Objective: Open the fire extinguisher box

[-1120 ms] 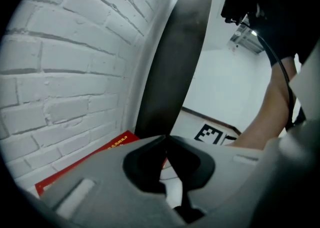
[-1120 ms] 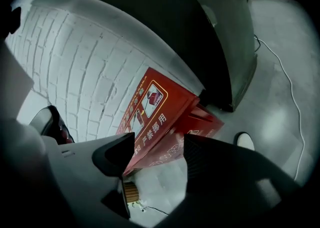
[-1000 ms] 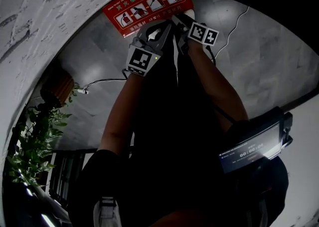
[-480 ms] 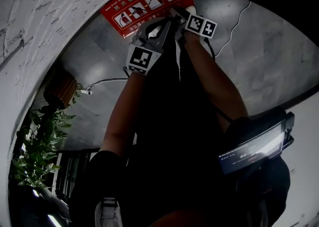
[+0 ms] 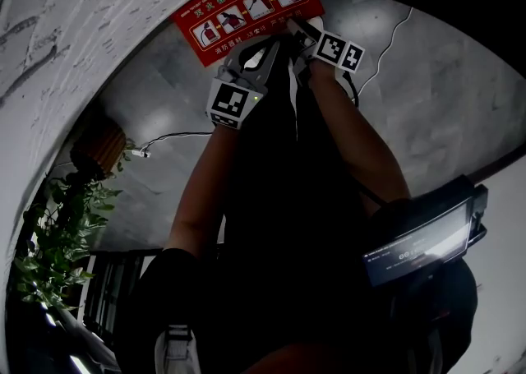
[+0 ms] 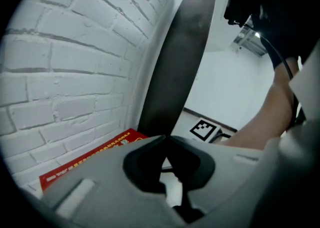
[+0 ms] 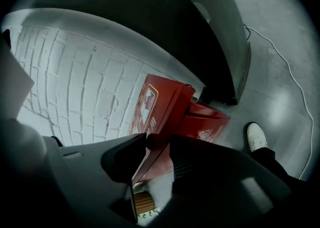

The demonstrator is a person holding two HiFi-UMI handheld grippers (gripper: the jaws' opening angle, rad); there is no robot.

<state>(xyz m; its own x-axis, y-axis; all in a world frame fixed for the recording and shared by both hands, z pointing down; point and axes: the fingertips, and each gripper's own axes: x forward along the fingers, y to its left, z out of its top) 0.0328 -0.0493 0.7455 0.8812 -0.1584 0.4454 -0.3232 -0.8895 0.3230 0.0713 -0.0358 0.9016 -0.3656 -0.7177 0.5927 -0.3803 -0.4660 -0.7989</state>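
Observation:
The red fire extinguisher box stands against a white brick wall, its lid printed with pictograms. In the right gripper view the box is seen edge-on, with a second red part behind it. My right gripper is closing its jaws on the lid's edge, and the red edge fills the gap between them. In the head view it sits at the lid's lower right corner. My left gripper hovers just below the lid, and its tips meet with nothing between them. The red lid lies just beyond them.
A white brick wall backs the box, and a dark pillar stands beside it. A potted plant stands at the left. A white cable runs over the grey floor. A person's white shoe is near the box.
Both grippers stay at the box lid. The right gripper's marker cube has shifted slightly right along the lid's lower edge, and the left gripper has barely moved.

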